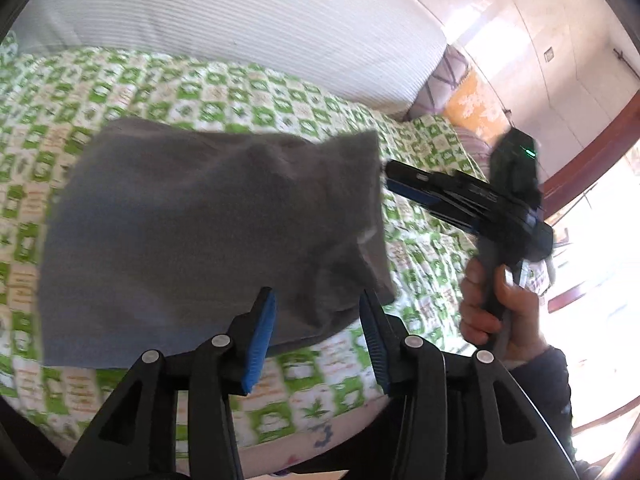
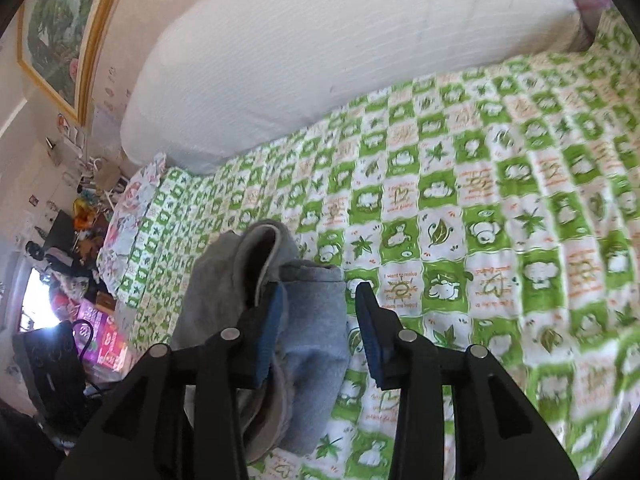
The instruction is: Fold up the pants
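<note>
Folded grey pants (image 1: 208,220) lie on the green-and-white checked bedspread (image 1: 240,96). My left gripper (image 1: 318,314) hangs over the near right corner of the pants, its blue pads (image 1: 262,332) apart and pressing on nothing. A hand (image 1: 496,308) holds my right gripper (image 1: 394,180), whose tips point at the far right corner of the pants. In the right wrist view my right gripper (image 2: 320,304) stands open. A bunched fold of the pants (image 2: 312,320) lies between its jaws against the left pad (image 2: 272,328), and a gap separates the fold from the right pad.
A large white ribbed pillow (image 1: 260,20) runs along the back of the bed. The bedspread (image 2: 500,220) stretches bare to the right. Beyond the bed's left end are a framed picture (image 2: 56,32) and cluttered goods (image 2: 80,232). The near bed edge (image 1: 320,448) is below my left gripper.
</note>
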{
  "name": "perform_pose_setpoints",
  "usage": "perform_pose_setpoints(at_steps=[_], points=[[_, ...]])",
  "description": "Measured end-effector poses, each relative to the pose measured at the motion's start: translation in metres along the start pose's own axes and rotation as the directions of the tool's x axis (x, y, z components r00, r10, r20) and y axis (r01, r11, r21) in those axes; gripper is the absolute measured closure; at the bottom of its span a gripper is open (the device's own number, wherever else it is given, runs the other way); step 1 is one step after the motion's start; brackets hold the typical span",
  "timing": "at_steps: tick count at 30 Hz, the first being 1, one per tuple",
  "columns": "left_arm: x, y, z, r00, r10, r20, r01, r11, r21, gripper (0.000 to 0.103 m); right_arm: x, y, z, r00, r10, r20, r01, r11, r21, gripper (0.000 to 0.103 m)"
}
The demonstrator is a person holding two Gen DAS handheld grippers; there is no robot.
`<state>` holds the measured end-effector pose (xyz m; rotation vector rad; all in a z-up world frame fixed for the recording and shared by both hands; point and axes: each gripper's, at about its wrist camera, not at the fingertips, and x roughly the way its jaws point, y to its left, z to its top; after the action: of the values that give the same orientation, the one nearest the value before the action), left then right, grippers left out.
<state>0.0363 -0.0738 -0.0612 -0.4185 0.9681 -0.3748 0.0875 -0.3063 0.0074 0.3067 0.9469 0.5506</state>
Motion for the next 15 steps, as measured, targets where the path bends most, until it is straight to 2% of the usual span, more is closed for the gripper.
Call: perform_pose_setpoints(at_steps=[3, 6, 10, 13, 15], points=[[-0.012, 0.016, 0.002, 0.998, 0.053, 0.031, -0.054, 0.998, 0.013, 0.059, -0.013, 0.021, -0.007, 0.999, 0.037, 0.03, -0.037, 0.999, -0.018, 0.063], [-0.017, 0.039, 0.005, 0.994, 0.105, 0.038, -0.104, 0.995, -0.005, 0.058, -0.017, 0.042, -0.02, 0.999, 0.031, 0.023, -0.03, 0.999, -0.04, 0.062], [-0.021, 0.072, 0.008, 0.988, 0.149, 0.038, -0.146, 0.987, -0.061, 0.058, -0.013, 0.062, -0.045, 1.0, 0.01, -0.003, -0.011, 0.999, -0.046, 0.051], [-0.024, 0.09, 0.009, 0.984, 0.173, 0.038, -0.169, 0.981, -0.092, 0.058, -0.008, 0.074, -0.061, 1.0, 0.025, -0.019, -0.026, 0.998, -0.059, 0.048], [-0.02, 0.098, 0.01, 0.981, 0.194, 0.029, -0.19, 0.977, -0.095, 0.058, -0.003, 0.082, -0.068, 1.0, -0.005, -0.029, 0.002, 0.997, -0.081, 0.043]])
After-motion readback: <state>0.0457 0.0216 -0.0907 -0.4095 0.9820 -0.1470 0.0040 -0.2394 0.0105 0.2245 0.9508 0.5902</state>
